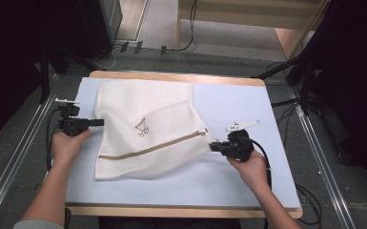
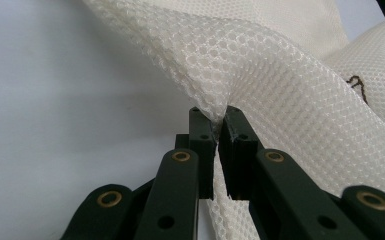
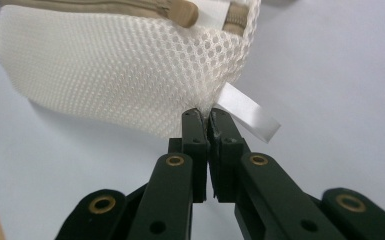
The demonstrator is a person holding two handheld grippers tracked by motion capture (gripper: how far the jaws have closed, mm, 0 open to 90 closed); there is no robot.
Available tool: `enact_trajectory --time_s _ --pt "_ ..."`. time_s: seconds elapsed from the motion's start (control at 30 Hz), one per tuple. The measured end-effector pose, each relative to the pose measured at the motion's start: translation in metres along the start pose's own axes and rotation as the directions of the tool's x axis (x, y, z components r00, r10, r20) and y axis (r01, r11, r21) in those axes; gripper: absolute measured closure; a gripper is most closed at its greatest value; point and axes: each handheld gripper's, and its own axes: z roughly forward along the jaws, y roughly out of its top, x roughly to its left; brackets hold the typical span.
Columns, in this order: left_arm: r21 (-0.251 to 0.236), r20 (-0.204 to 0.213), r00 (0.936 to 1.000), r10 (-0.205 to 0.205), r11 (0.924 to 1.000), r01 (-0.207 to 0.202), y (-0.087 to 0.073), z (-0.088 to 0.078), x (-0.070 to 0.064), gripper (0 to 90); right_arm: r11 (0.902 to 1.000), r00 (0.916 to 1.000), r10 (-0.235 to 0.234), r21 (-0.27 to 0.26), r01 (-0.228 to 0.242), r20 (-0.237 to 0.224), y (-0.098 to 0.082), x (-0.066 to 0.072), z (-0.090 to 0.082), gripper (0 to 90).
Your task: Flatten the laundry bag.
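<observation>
While pinched at two opposite edges, lay spread across the middle of the light blue table mat (image 1: 248,109): a white mesh laundry bag (image 1: 143,138) with a tan zipper (image 1: 152,147) running slantwise toward the right edge. Left gripper (image 1: 98,122) at the mat's left edge, jaws nearly shut on a fold of the bag's left hem; in the left gripper view, mesh bunched tight between the pads (image 2: 202,135) and drawn up into a ridge. Right gripper (image 1: 212,146) clamped on the bag's right corner just below the zipper end, jaws almost together, a white satin label (image 3: 247,112) sticking out beside the right pad. Small dark printed motif (image 1: 142,128) near the bag's centre.

Judged as the start of a lift or a stretch-out of the bag. Best done with both grips kept firm and moved together at one height, so as not to let thin mesh slip from either pinch. Worth pulling outward gently, toward the left and right edges of the mat, to take out the diagonal crease before any fold. Risk seen: the right-hand bite looked shallow, at the very corner, and could tear free under a sharp tug.
</observation>
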Motion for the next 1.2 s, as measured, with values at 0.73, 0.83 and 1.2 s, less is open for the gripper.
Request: enact_trajectory --time_s 0.73,0.83,1.2 --pt "0.05 0.03 0.993 0.114 0.992 -0.116 0.023 0.038 -0.031 74.5 0.9982 0.9995 0.018 0.056 -0.02 0.027 -0.05 0.008 -0.029 75.9" --pt "0.046 0.024 0.9914 0.129 0.9905 -0.13 0.021 0.028 -0.034 61.9 0.9997 0.9989 0.02 0.01 -0.021 0.042 -0.049 0.006 -0.037 70.7" --pt "0.041 0.014 0.9895 0.144 0.9887 -0.144 -0.002 0.003 -0.042 45.8 0.9917 0.9943 0.04 -0.126 -0.028 0.099 -0.021 -0.017 -0.023 60.0"
